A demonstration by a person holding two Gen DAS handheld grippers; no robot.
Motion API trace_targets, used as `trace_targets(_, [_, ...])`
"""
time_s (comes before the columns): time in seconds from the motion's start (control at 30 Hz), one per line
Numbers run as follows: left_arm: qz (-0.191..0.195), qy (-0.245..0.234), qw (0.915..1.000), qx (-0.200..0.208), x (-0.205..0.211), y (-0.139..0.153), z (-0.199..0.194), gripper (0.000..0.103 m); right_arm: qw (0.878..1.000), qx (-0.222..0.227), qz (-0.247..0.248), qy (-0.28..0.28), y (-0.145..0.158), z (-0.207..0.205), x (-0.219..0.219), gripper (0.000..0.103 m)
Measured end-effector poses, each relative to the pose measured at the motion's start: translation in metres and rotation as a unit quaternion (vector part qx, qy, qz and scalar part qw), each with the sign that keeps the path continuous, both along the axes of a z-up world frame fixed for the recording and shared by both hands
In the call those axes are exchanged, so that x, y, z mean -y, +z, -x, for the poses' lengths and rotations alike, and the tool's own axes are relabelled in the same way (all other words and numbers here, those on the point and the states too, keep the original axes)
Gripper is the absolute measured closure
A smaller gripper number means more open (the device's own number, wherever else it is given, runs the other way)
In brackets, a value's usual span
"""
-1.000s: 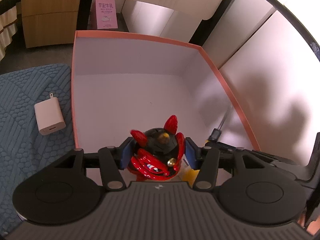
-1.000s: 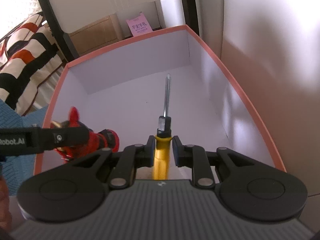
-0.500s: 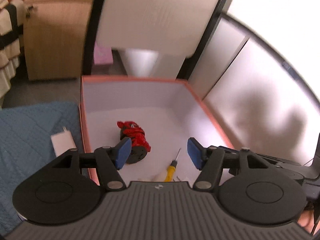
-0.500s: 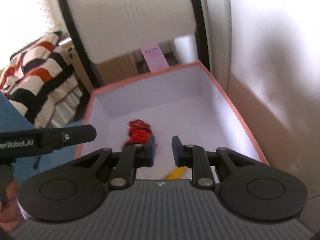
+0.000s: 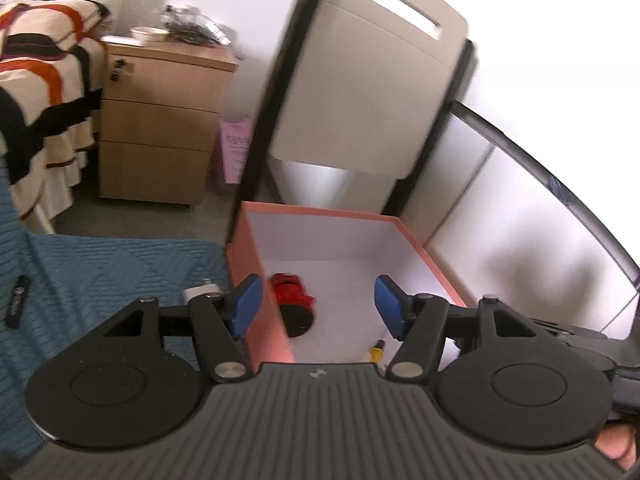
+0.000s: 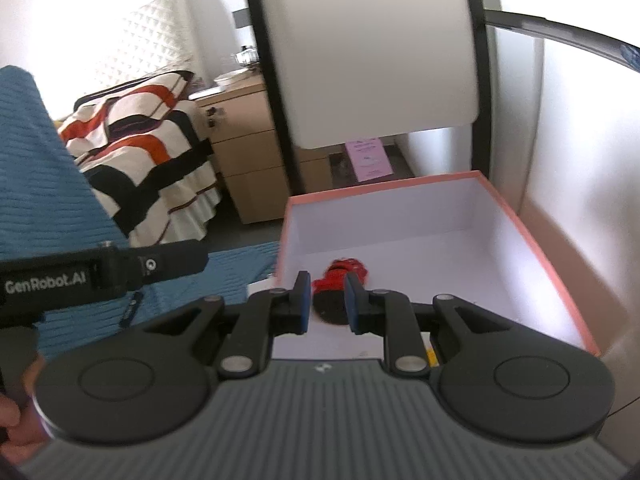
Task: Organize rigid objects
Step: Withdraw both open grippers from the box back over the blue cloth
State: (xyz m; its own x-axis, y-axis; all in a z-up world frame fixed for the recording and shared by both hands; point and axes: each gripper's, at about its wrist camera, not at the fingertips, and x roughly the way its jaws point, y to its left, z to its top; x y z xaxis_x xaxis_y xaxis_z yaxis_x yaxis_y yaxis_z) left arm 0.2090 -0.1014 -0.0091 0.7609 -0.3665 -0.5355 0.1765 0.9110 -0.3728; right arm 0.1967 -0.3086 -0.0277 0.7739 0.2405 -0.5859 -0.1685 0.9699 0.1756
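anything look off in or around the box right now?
Mostly tidy. The red toy lies tipped on its side on the box floor, and the yellow screwdriver sits near the front wall. Outside, a white charger and a black remote lie on the blue blanket, not yet boxed.

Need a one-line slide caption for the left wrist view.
Left gripper open and empty above a pink box holding a red toy and a yellow screwdriver.
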Motion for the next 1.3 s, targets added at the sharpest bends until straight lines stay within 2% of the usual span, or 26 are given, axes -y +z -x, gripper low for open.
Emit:
trace_targets(0.17, [-0.002,0.019,0.9998,0.01,-0.026,0.002,0.024,0.036,1.0,-0.004,-0.013,0.017,-0.001,0.015,-0.023,0.08])
trace_targets(0.4, [-0.023,0.032,0.999,0.02,-0.049,-0.016,0.046,0.036,0.999,-0.024,0.007,0.039,-0.028,0.031,-0.052,0.08])
trace_targets(0.5, [-0.017,0.042,0.9988,0.018,-0.059,-0.023,0.05,0.036,0.999,-0.038,0.0,0.036,-0.038,0.033,-0.057,0.081])
trace_targets(0.63, [-0.016,0.041,0.9989,0.013,-0.072,-0.032,0.057,0.036,0.998,-0.028,0.03,0.038,-0.042,0.04,-0.067,0.081])
trace_targets(0.77, [-0.025,0.057,0.998,0.009,-0.081,-0.037,0.061,0.036,0.998,-0.04,0.016,0.046,-0.046,0.04,-0.073,0.081])
trace_targets(1.17, [-0.022,0.091,0.9956,-0.012,-0.128,-0.055,0.073,0.036,0.997,-0.059,0.02,0.051,-0.058,0.043,-0.097,0.081])
trace_targets(1.3, [-0.029,0.094,0.9952,-0.005,-0.134,-0.053,0.073,0.036,0.997,-0.061,0.018,0.047,-0.062,0.045,-0.103,0.081])
